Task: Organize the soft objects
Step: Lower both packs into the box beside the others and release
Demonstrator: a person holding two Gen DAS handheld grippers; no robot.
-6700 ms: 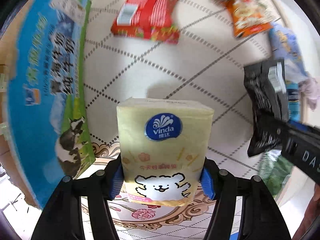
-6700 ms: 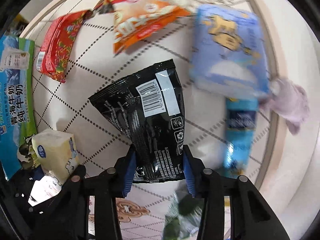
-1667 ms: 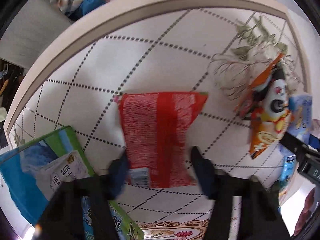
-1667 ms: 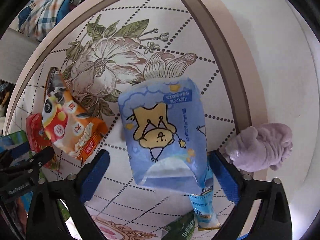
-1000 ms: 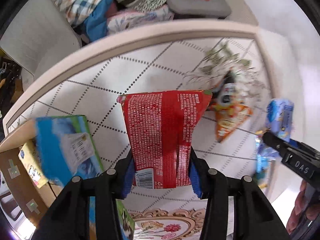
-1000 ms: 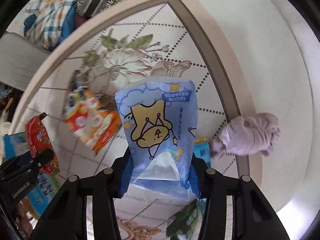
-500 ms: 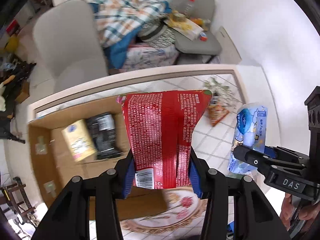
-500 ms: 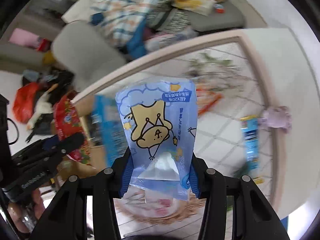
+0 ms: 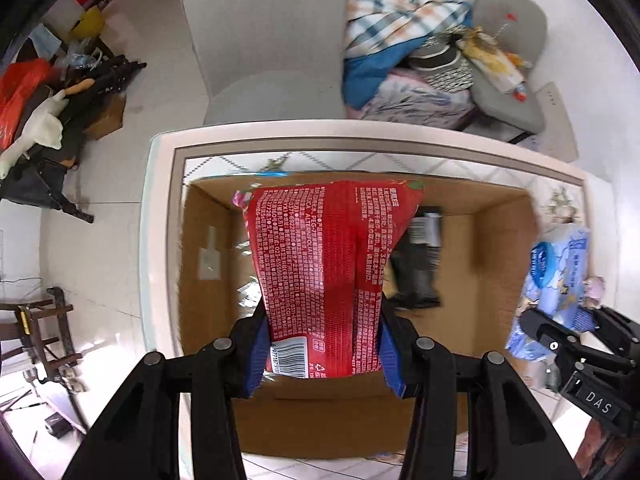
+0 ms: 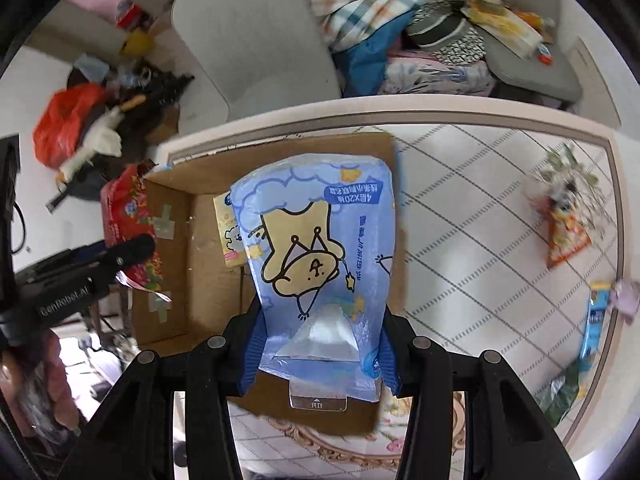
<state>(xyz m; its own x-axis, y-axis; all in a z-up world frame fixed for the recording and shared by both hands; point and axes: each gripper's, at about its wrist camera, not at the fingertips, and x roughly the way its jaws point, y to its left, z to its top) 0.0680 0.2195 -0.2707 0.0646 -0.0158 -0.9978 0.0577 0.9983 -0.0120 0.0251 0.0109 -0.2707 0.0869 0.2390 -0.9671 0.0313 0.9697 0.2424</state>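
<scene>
My left gripper is shut on a red snack packet and holds it above an open cardboard box. A black packet lies inside the box. My right gripper is shut on a blue tissue pack with a cartoon bear, also held above the box. A yellow tissue pack lies in the box. The left gripper and red packet show at the left of the right wrist view; the blue pack shows at the right of the left wrist view.
The box stands at the left end of a tiled table. An orange snack bag, a blue stick packet, a green packet and a purple soft toy lie on the right. A grey chair and piled clothes stand beyond.
Both grippers closed on their packets, lifted them off the table and carried them left to above the cardboard box. The yellow tissue pack and black packet held earlier now lie in the box.
</scene>
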